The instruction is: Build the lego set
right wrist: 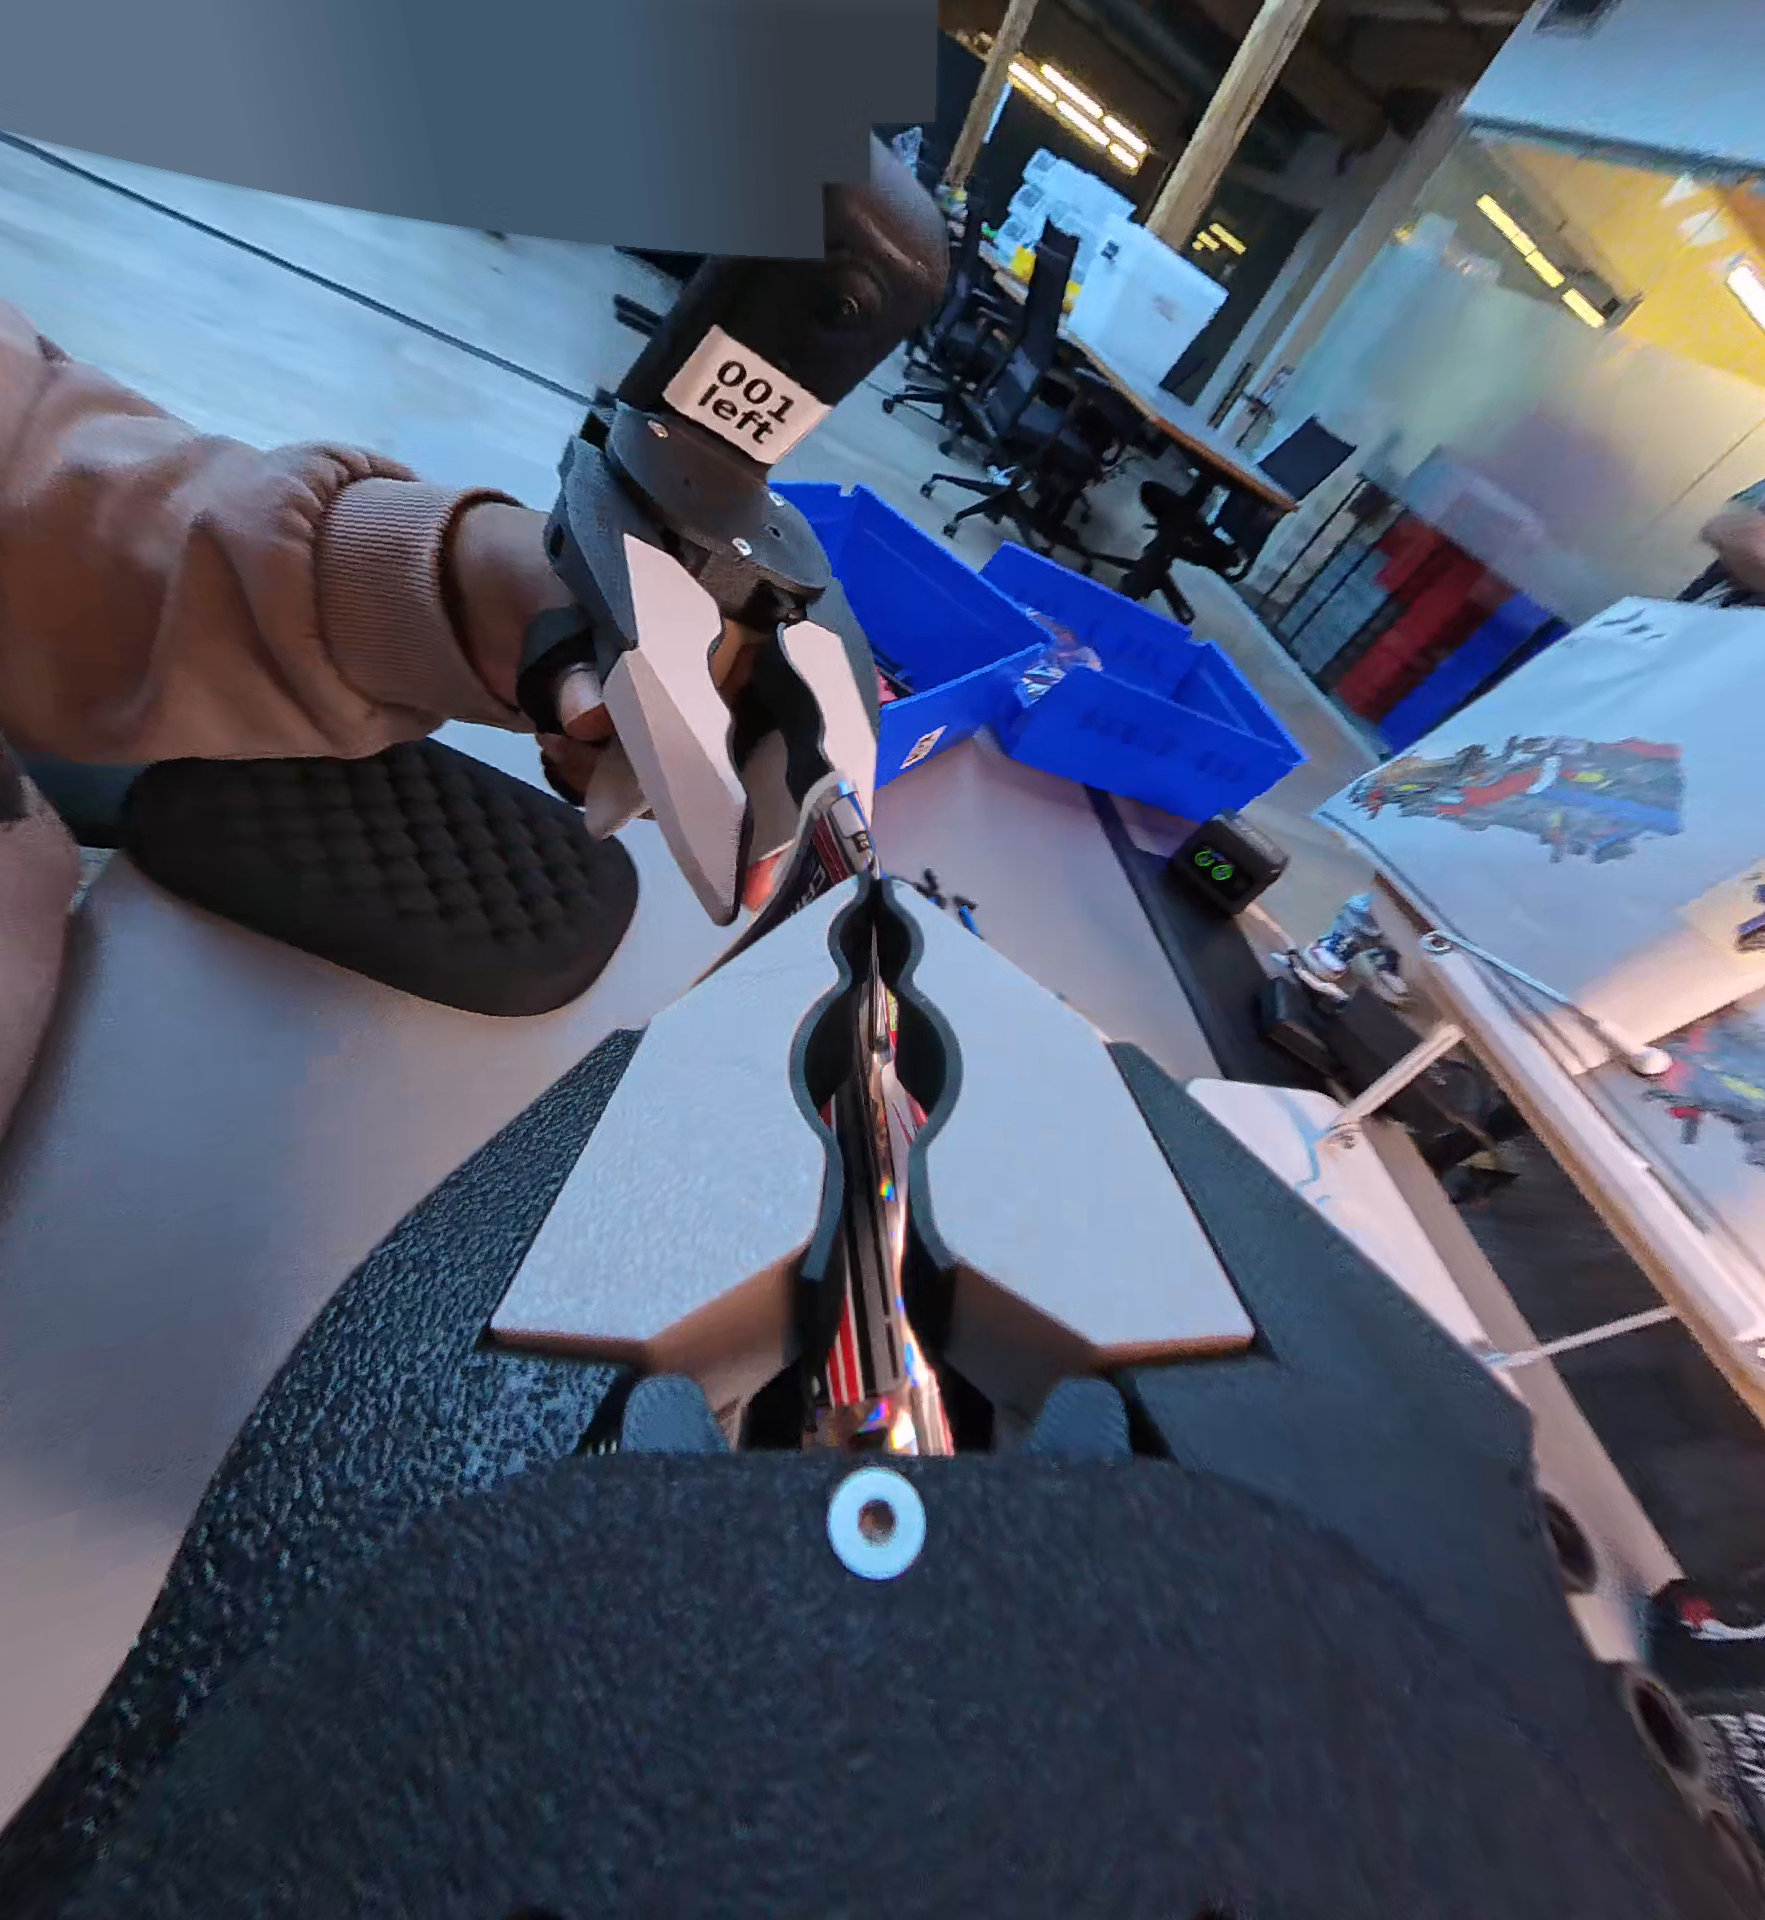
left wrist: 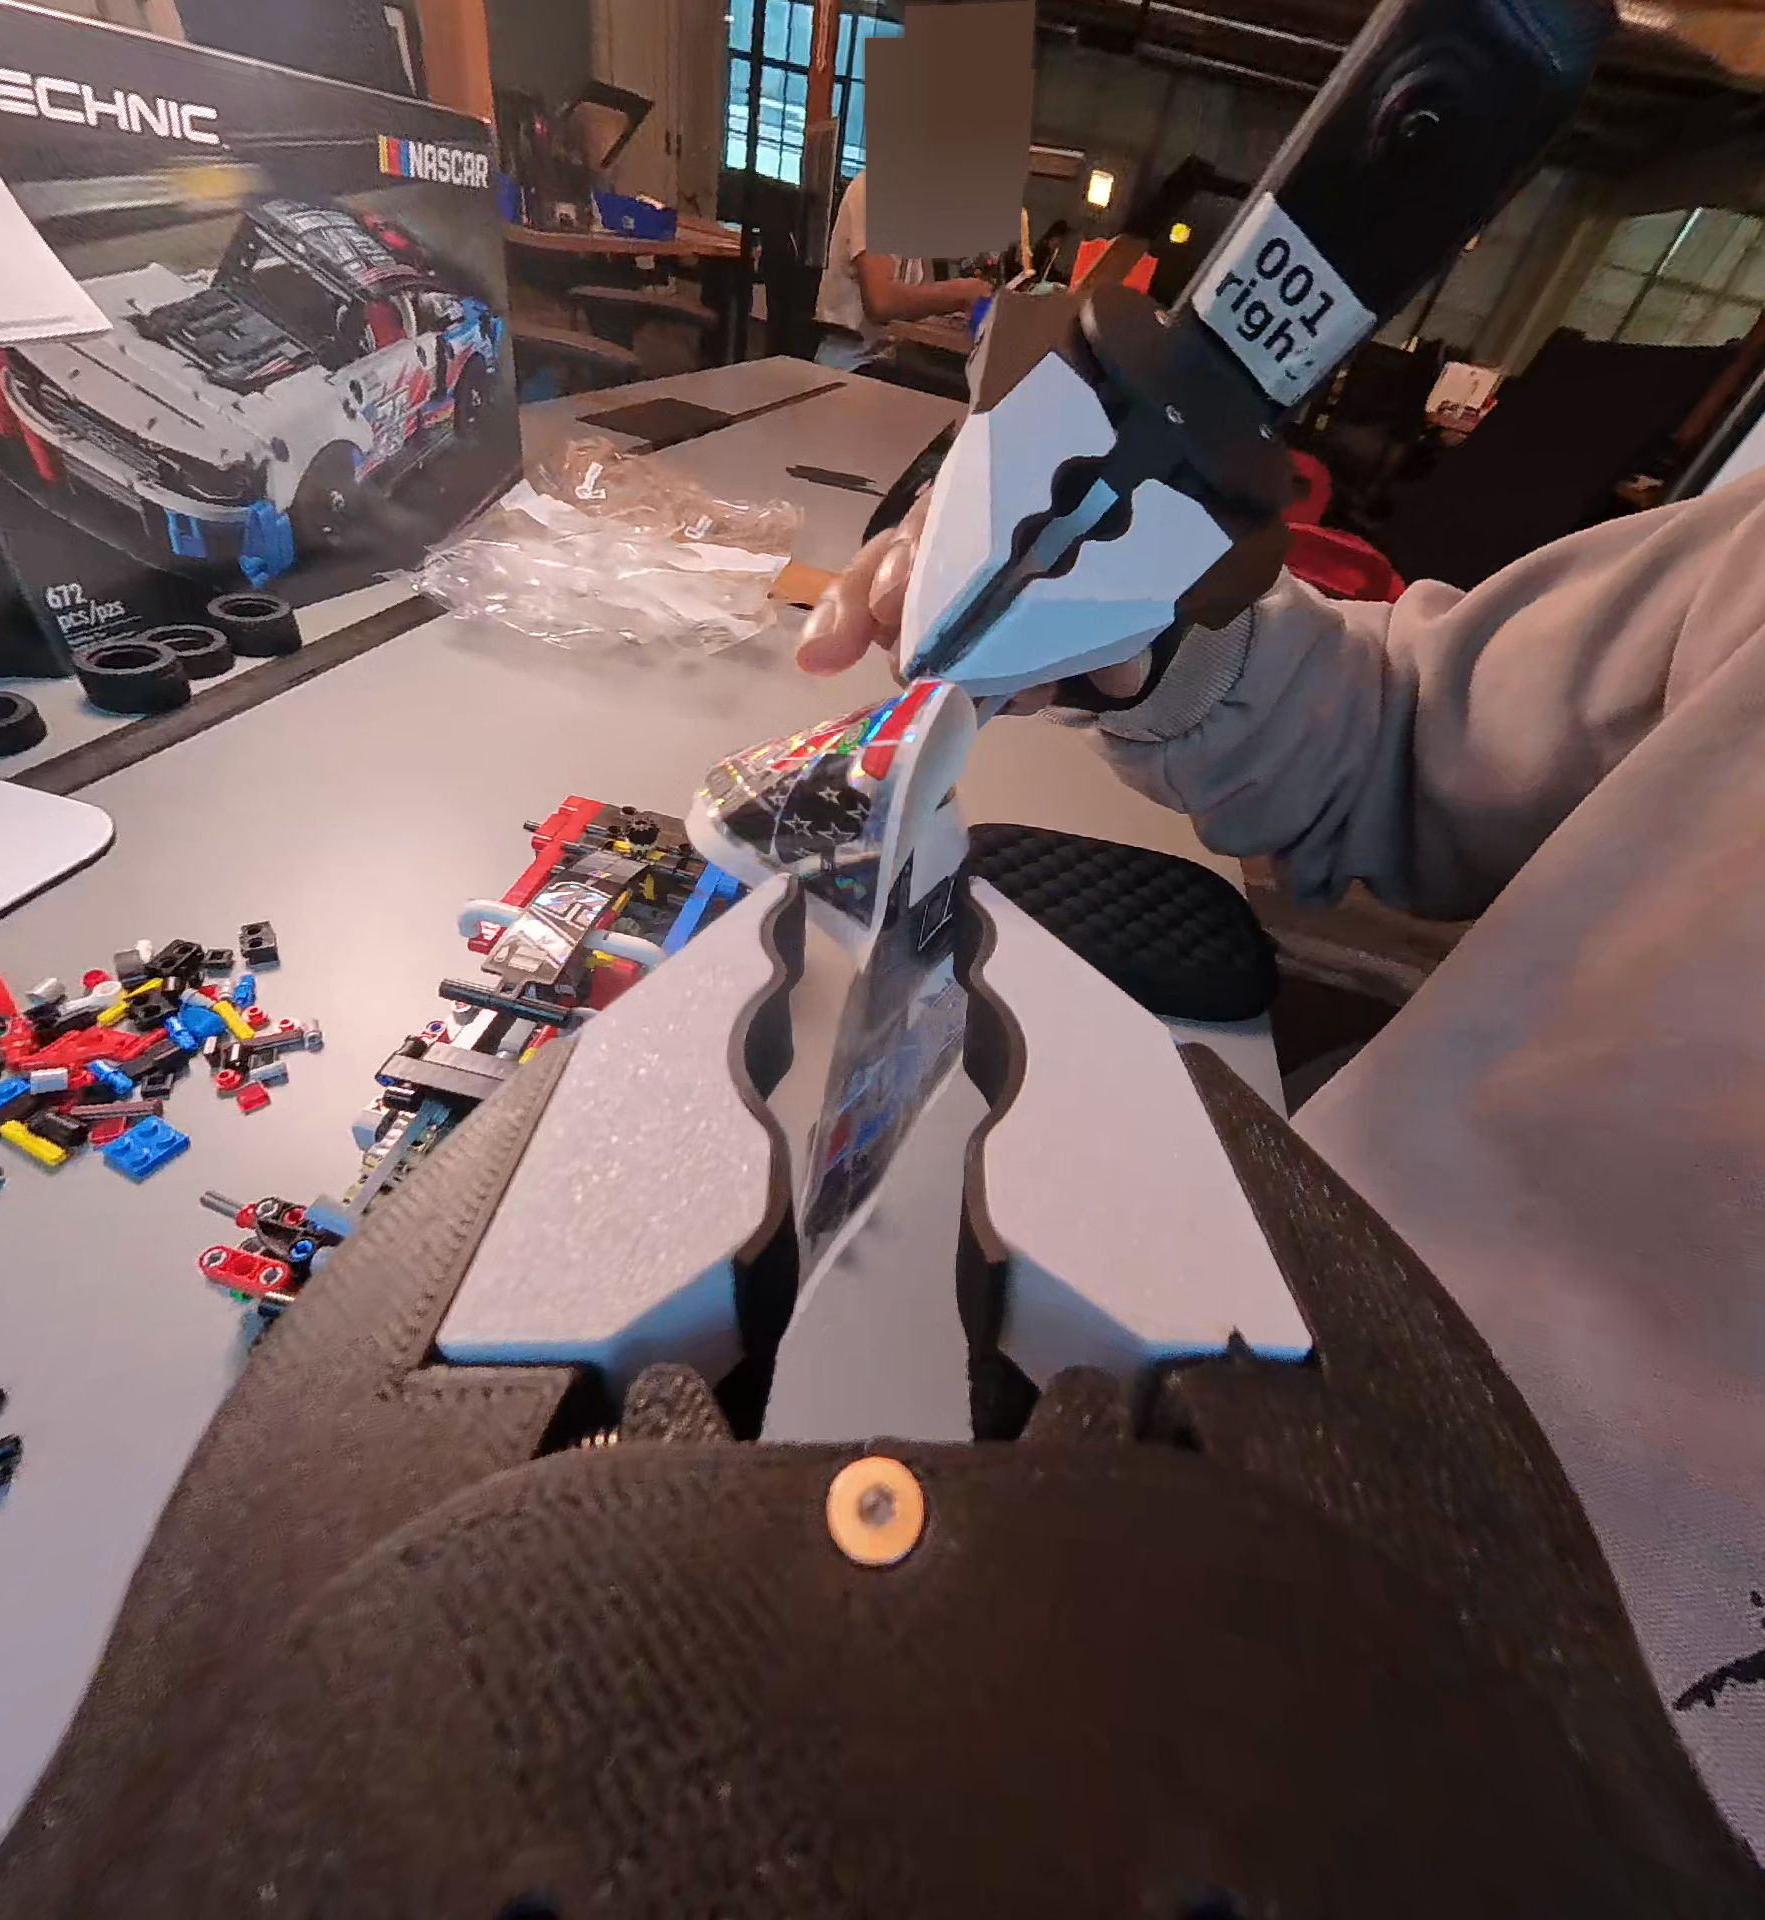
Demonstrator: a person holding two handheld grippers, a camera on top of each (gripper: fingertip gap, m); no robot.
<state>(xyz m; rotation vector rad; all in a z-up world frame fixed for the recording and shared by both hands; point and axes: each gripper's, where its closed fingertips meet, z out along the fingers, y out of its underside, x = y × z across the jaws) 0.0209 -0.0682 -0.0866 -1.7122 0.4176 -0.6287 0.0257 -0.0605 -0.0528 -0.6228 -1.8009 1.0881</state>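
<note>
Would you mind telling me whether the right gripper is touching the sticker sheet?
Touching: the left wrist view shows the right gripper pinching the curled sticker sheet.

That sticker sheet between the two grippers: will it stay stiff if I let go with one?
Probably not. The sticker sheet already curls over below the right gripper, so it looks thin and floppy. Its glossy face may slip between the left gripper's open fingers.
</note>
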